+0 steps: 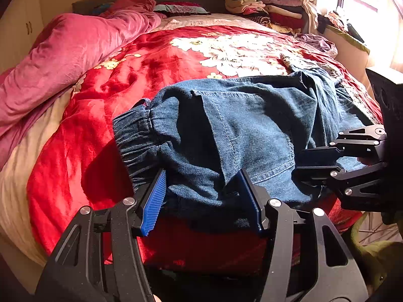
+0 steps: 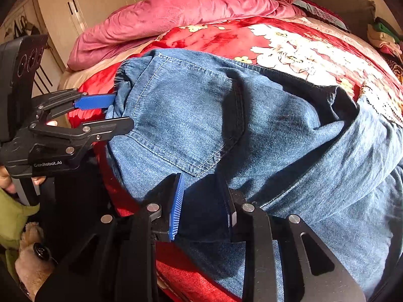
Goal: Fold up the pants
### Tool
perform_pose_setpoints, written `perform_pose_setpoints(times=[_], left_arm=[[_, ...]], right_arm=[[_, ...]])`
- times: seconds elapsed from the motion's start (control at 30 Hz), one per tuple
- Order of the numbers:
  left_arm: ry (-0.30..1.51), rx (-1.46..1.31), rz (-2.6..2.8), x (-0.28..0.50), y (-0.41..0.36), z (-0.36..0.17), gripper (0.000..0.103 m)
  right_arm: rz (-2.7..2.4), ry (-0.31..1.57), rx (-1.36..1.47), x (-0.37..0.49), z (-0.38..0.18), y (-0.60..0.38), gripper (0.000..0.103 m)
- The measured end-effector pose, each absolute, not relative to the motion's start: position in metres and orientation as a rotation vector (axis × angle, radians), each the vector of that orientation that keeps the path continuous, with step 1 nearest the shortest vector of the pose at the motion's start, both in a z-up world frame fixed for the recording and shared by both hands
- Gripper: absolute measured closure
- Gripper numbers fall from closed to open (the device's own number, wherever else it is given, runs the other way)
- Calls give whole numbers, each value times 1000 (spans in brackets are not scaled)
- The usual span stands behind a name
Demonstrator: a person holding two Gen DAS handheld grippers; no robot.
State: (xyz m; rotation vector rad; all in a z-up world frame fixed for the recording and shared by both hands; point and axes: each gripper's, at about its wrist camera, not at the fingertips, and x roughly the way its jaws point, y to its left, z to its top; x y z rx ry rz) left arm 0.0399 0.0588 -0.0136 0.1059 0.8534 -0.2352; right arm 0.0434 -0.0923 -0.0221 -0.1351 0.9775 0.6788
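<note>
In the left wrist view, the left gripper point(image 1: 201, 196) is at the near edge of the bed. Its two blue ridged pads point(image 1: 153, 201) are spread wide, with a bunch of the blue denim pants point(image 1: 226, 125) sitting between them. I cannot tell if the pads are squeezing the cloth. The stretchy waistband point(image 1: 136, 136) is just ahead and to the left of this tool. The pants lie on a shiny red blanket with white flowers point(image 1: 156, 58). Off to the right, the right gripper point(image 1: 325, 161) lies sideways at the edge of the pants. A crumpled pink quilt point(image 1: 75, 58) is far ahead on the left, and a pile of folded clothes point(image 1: 262, 7) is far ahead on the right.

In the right wrist view, the right gripper point(image 2: 204, 203) has its pads apart too, with a fold of denim between them. The back pocket point(image 2: 181, 115) is right in front of it. The pant legs spread away to the right. The left gripper point(image 2: 121, 112) is to the left, with its fingers open and touching the waistband end.
</note>
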Motion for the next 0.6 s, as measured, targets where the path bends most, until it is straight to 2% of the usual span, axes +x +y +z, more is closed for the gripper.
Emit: perform_pose_setpoints(times=[0.13,0.17,0.23,0.33,0.5,0.6], left_arm=[[817,74,-236,35,63,-8,55],[803,64,-241,33,65,-5,55],[778,40,-241,29,69,3,55],[745,6,-235,24,73,18,52],[696,-4,-233,14,68,42,46],[693,3,-277,13,55,49,44]], right_arm=[[697,935,-98,39,-2,-107,76],[692,906,-90,38,6,-114,74],[660,863,-81,34,19,-130,64],[583,821,-73,33,36,-157,62],[463,780,-28,38,51,-198,52],[414,765,-8,43,52,-216,51]])
